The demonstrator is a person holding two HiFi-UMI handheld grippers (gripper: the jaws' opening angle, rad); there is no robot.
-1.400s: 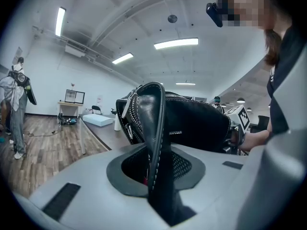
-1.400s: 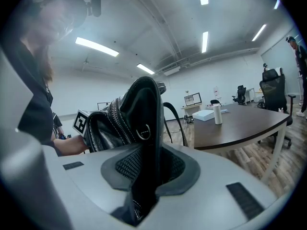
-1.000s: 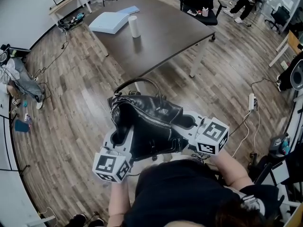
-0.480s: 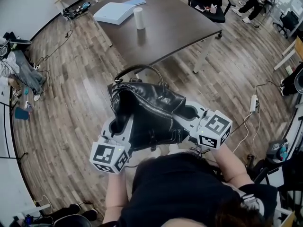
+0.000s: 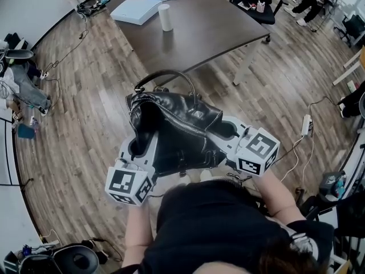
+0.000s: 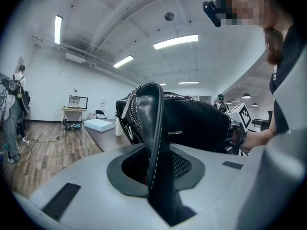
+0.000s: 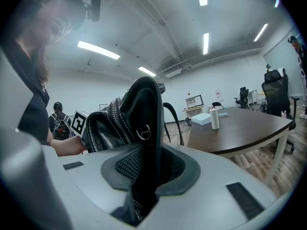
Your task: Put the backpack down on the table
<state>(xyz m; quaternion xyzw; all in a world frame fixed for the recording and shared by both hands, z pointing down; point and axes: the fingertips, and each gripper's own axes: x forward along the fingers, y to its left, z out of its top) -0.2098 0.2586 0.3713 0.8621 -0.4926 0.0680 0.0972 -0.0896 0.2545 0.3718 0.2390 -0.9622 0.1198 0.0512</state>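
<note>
the black leather backpack [image 5: 174, 127] hangs in the air between the two grippers, above the wooden floor [image 5: 85, 113] and short of the dark bench [image 5: 222, 27]. the left gripper [image 5: 142, 148] is clamped on a fold of leather at the bag's left side, and the right gripper [image 5: 226, 131] is pinched on a fold at its right side. the bag looks soft, slack and fairly weighty, and its smooth leather could slip, so firm bites on the stitched side seams seem the safest holds for lowering it flat onto the bench.
</note>
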